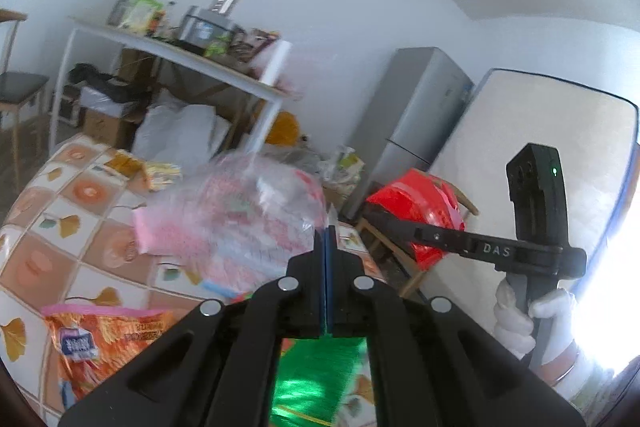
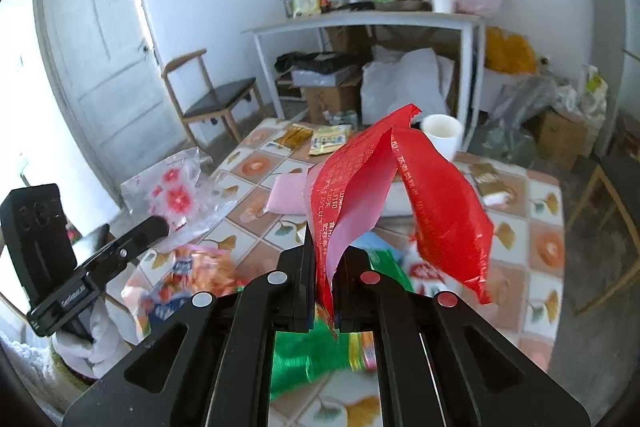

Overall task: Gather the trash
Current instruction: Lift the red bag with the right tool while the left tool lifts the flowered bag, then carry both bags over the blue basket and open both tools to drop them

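Both tongs are clamped: left (image 1: 326,239) on a clear floral bag (image 1: 248,207), right (image 2: 326,247) on a red wrapper (image 2: 400,195).

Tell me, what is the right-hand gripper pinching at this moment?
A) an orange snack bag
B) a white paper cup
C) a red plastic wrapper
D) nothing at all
C: in the right wrist view the right gripper is closed on the red plastic wrapper, which hangs lifted above the table; the white cup stands untouched farther back.

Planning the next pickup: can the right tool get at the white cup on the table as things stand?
Probably not yet: the right tool is shut on the red wrapper, which hangs between it and the white cup at the table's far edge.
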`<action>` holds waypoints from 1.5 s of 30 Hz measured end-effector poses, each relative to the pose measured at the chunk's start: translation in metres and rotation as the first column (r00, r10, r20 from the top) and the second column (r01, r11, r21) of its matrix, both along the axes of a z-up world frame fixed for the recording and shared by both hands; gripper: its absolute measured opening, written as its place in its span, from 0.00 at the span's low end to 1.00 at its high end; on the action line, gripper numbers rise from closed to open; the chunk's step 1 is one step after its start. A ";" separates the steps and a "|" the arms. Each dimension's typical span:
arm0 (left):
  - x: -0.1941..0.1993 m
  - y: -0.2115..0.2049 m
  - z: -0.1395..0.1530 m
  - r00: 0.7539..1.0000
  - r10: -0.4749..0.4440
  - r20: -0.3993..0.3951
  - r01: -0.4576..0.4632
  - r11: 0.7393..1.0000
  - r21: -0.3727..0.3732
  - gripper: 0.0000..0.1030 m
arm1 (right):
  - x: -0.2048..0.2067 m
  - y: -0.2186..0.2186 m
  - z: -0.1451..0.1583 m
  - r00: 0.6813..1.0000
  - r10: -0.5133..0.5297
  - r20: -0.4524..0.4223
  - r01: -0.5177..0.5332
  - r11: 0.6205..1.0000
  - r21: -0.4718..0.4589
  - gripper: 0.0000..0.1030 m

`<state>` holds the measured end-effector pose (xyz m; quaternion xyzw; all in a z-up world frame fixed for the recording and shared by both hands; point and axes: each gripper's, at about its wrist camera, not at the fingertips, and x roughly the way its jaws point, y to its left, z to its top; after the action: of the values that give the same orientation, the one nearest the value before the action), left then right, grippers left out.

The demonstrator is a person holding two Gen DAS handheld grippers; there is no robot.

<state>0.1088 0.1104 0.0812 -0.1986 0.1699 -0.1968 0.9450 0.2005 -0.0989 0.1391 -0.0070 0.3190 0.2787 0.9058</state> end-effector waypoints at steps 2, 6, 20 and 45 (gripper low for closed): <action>-0.002 -0.013 0.005 1.000 -0.031 0.002 0.031 0.999 0.007 0.00 | -0.014 -0.019 0.001 0.999 -0.033 0.003 0.032 0.999 0.022 0.05; -0.008 -0.048 0.012 0.994 -0.113 0.003 0.113 0.993 0.023 0.00 | -0.043 -0.067 -0.003 0.993 -0.117 -0.005 0.117 0.990 0.074 0.05; 0.000 -0.229 -0.006 0.807 -0.560 -0.185 0.566 0.824 -0.023 0.00 | -0.139 -0.240 -0.075 0.801 -0.538 -0.263 0.594 0.766 0.246 0.05; 0.049 -0.541 -0.174 0.477 -0.548 -0.687 0.826 0.546 0.138 0.00 | -0.122 -0.432 -0.272 0.446 -0.536 -0.717 0.891 0.340 0.300 0.21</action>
<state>0.1573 -0.4309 -0.0932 0.0682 0.5507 -0.4564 0.6955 0.0788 -0.5305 -0.1329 0.5253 0.3879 -0.0874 0.7523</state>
